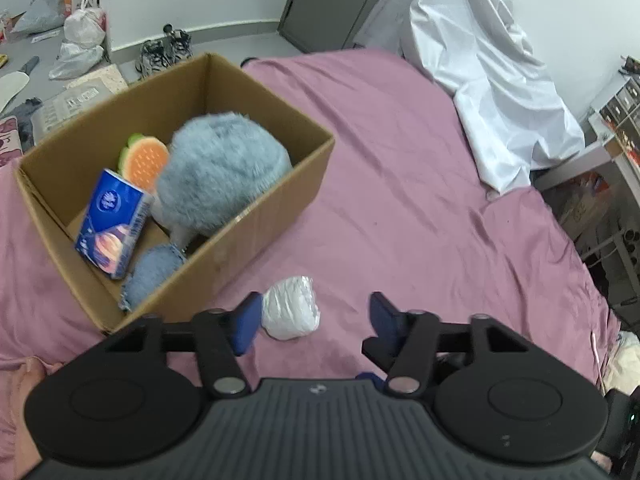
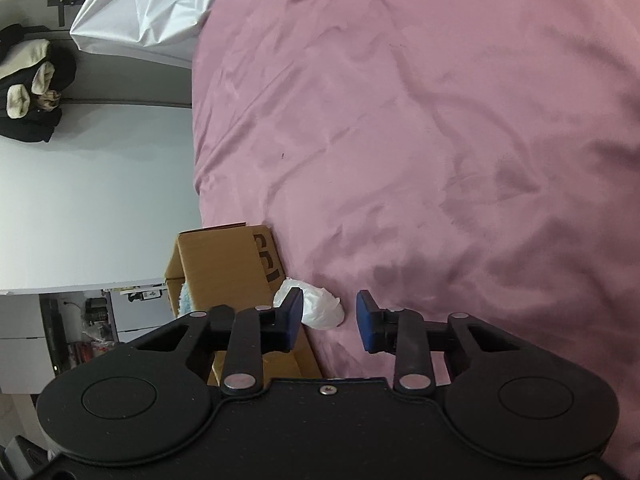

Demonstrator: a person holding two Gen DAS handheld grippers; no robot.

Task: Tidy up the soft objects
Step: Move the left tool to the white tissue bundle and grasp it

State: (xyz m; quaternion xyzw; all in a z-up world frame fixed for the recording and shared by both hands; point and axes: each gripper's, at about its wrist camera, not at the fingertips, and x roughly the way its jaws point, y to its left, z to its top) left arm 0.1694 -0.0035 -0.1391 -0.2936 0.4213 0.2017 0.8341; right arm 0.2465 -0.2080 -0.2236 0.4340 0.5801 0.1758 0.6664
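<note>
both my claws hang spread apart over the pink bedsheet (image 1: 400, 184). left claw (image 1: 316, 322) has its 9 o'clock pad touching a white plastic-wrapped bundle (image 1: 291, 308) lying on the sheet. cardboard box (image 1: 256, 240) sits at 10 o'clock, holding a fluffy blue plush (image 1: 224, 164) and a blue tissue pack (image 1: 112, 224). right claw (image 2: 329, 316) grips nothing.

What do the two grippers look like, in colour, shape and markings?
The left gripper and the right gripper look alike: a black ribbed body with two round discs, black linkage bars on silver pivot pins, and two flat blue fingers. The right one shows a screw at the middle. No cables are visible.
</note>
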